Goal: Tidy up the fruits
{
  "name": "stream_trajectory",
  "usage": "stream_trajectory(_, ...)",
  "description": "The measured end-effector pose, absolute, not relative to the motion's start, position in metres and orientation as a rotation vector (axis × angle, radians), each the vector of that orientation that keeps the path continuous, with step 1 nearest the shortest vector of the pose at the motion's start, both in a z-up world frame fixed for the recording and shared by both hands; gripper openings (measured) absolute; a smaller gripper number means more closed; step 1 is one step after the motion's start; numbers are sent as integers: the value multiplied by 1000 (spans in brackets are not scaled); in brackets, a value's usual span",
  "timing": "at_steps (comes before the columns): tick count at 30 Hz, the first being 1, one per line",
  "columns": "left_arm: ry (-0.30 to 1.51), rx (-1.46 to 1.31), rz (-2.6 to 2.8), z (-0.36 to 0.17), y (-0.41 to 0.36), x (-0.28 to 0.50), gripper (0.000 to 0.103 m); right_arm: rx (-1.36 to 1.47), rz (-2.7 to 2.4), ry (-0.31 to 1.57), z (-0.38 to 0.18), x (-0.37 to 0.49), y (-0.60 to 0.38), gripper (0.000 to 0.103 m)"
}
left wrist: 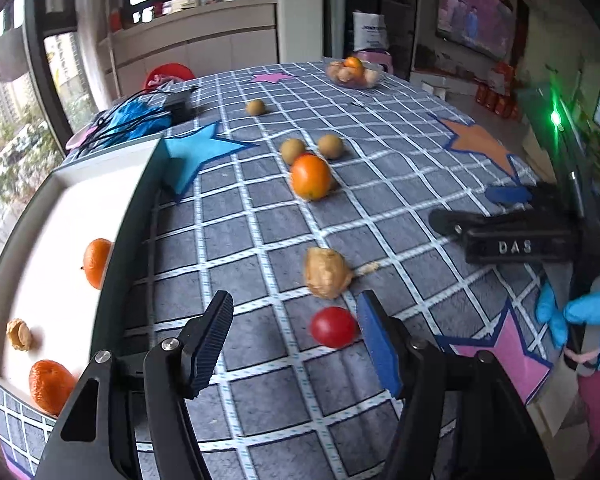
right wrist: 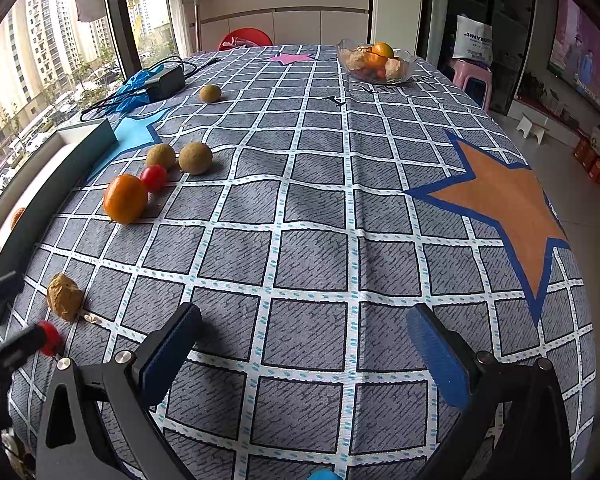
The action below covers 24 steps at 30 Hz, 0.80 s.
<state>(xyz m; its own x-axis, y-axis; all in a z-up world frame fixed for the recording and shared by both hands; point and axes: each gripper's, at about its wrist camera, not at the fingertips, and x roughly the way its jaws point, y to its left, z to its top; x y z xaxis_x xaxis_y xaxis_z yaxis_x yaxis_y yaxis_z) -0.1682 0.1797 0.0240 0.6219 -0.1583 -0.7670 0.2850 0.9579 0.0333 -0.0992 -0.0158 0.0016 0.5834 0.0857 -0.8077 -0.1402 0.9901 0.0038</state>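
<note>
My left gripper (left wrist: pixel 294 312) is open low over the checked tablecloth. A small red tomato (left wrist: pixel 334 327) lies on the cloth between its fingers, close to the blue right pad (left wrist: pixel 380 344), and the pads do not press it. A wrinkled tan husked fruit (left wrist: pixel 327 273) sits just beyond the fingertips. Farther off are an orange (left wrist: pixel 311 177) and two round brown fruits (left wrist: pixel 293 151) (left wrist: pixel 330 146). The white tray (left wrist: pixel 136 200) at the left holds two oranges (left wrist: pixel 97 262) (left wrist: pixel 50 386) and a husk (left wrist: pixel 19 334). My right gripper (right wrist: pixel 306 340) is open over bare cloth with nothing between its fingers.
A glass bowl (right wrist: pixel 376 62) of mixed fruit stands at the table's far end. A lone brown fruit (right wrist: pixel 210 93) lies near a black power adapter (right wrist: pixel 164 80) with cables and blue plastic. A blue-gloved hand (left wrist: pixel 580 316) holds the right gripper.
</note>
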Motion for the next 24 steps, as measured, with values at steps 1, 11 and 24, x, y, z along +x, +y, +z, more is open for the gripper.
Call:
stream_trajectory(1,867,165,-256,22,177,-167,68,-62,133,939,2,-99,-16,103)
stream_trajectory(11,909,138,-266,12,168,-165,36,-69,127,940,1,-100,-16,103)
stream_trajectory(24,878,109,-226,14,195,-192,28,-78,116,949,1,-96,-12,103)
